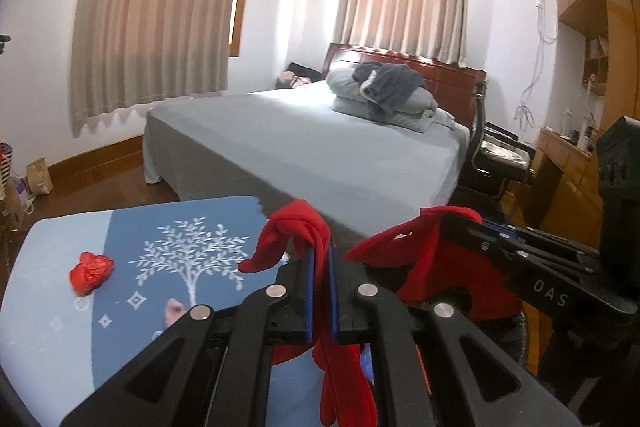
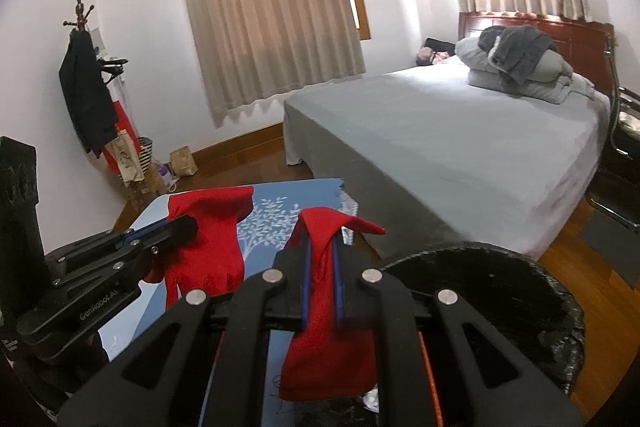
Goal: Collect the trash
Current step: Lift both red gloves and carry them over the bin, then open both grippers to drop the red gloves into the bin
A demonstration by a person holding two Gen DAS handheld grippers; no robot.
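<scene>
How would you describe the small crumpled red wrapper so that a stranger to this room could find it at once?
Start at the big grey bed, then look to the blue table at its foot, printed with a white tree. The wrapper lies left of that tree. It is small, shiny and crumpled, resting loose, unlike the matte red bag clamped in both grippers.

— What colours are showing around me?
— I'm seeing a red plastic bag (image 1: 348, 367) between my blue pads (image 1: 309, 291), a blue cloth with a white tree print (image 1: 192, 259), and a crumpled red foil wad (image 1: 91, 273).
</scene>
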